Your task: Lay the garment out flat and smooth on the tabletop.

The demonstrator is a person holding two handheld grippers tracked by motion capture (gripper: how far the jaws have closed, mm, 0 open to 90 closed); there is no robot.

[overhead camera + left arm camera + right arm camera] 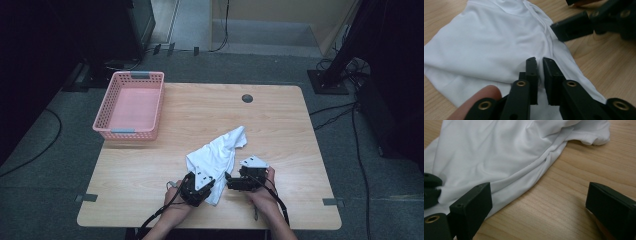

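A crumpled white cloth (218,151) lies on the wooden table (200,107), near its front middle. My left gripper (207,193) sits at the cloth's near corner. In the left gripper view its jaws (540,66) stand almost together, with a fold of the white cloth (486,42) pinched between them. My right gripper (231,181) rests just right of the cloth's near edge. Its jaws (539,200) are wide apart over bare wood, with the left jaw over the hem of the cloth (499,152). A finger (481,97) shows beside the left gripper's jaws.
A pink mesh basket (107,105) with nothing in it stands at the table's far left corner. A dark round grommet (247,98) is set in the far middle of the tabletop. Cables trail across the floor around the table.
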